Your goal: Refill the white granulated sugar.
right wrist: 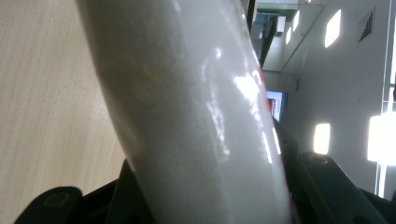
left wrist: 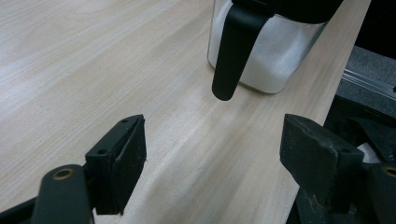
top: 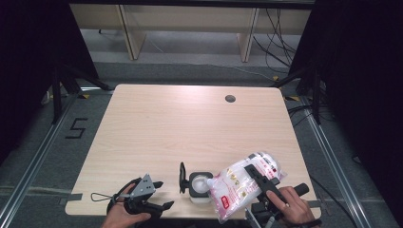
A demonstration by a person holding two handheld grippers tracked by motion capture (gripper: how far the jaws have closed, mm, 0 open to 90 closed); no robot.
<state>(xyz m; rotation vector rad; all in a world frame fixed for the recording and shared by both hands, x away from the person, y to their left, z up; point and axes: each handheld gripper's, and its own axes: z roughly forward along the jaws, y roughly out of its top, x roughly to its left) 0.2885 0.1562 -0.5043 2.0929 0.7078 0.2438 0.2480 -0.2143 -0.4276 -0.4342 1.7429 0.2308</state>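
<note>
White bag (top: 242, 185) (red print), clear black-lidded jar (top: 200, 186), pale woodgrain table (top: 190, 123)

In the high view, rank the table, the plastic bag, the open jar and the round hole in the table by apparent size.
1. table
2. plastic bag, held tilted by the right gripper
3. open jar
4. round hole, though it sits farthest from the camera

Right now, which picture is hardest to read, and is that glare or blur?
Right gripper view: the bag sits so close it is soft, streaked with white glare. Left gripper view: sharp jaws, container slightly soft. High view: evenly lit table, dark surroundings.
</note>
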